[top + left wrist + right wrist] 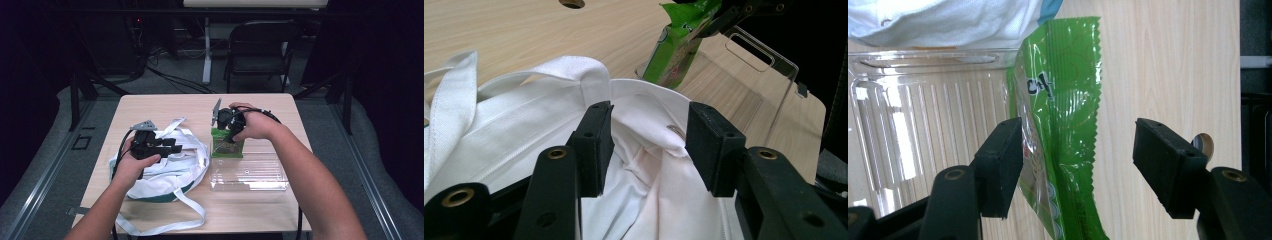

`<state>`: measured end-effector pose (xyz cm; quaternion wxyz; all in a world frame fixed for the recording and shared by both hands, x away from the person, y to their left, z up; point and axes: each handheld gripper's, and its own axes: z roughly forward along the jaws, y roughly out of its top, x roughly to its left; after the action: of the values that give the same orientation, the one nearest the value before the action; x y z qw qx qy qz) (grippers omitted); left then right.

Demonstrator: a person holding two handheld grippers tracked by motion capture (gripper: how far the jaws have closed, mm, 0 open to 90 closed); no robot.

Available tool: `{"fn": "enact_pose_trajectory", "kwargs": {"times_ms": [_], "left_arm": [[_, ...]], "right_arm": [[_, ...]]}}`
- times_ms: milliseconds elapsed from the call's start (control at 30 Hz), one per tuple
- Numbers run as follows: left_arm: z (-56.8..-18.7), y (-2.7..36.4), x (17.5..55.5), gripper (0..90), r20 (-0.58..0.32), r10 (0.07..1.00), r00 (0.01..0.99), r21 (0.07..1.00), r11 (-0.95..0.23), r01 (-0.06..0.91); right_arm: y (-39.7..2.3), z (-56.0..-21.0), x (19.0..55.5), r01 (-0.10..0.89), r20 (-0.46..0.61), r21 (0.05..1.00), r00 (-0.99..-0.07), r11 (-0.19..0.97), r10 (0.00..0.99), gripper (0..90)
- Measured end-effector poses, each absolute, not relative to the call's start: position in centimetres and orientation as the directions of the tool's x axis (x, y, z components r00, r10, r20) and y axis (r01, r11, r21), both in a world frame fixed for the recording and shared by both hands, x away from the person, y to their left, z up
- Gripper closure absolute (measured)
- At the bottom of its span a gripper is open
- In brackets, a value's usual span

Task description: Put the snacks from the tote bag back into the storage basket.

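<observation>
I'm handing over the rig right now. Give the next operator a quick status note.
Left gripper: open, fingers astride the rim of the white bag, holding its mouth apart.
Right gripper: open around the green packet, fingers not pressing it.
The packet stands at the end of the clear tray, beside the bag.
Done: bag mouth opened.
Left, probably: grip the packet and put it into the bag.

Black gripper (pixel 176 146), brass-ringed screw holes
</observation>
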<state>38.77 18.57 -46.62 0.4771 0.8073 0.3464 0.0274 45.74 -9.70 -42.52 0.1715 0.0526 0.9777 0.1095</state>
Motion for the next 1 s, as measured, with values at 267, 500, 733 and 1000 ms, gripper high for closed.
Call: {"fn": "enact_pose_trajectory", "kwargs": {"times_ms": [267,500,733,1000], "left_arm": [[-46.5,18.6,38.8,53.3,-0.283,0.586,0.759,0.791,-0.305,0.530],[-46.4,18.7,38.7,52.3,-0.283,0.596,0.751,0.790,-0.299,0.535],[-46.3,18.8,38.7,50.9,-0.280,0.600,0.750,0.791,-0.298,0.534],[-46.2,18.9,38.7,48.2,-0.269,0.613,0.743,0.792,-0.298,0.532]], "right_arm": [[-9.8,-41.4,45.4,0.065,-0.343,0.240,-0.928,0.969,0.147,36.8],[-10.1,-40.5,45.0,0.077,-0.355,0.260,-0.919,0.962,0.169,37.5],[-10.8,-39.6,44.5,0.110,-0.351,0.274,-0.914,0.956,0.206,40.7],[-11.2,-38.5,43.3,0.159,-0.334,0.317,-0.904,0.935,0.267,41.0]]}}
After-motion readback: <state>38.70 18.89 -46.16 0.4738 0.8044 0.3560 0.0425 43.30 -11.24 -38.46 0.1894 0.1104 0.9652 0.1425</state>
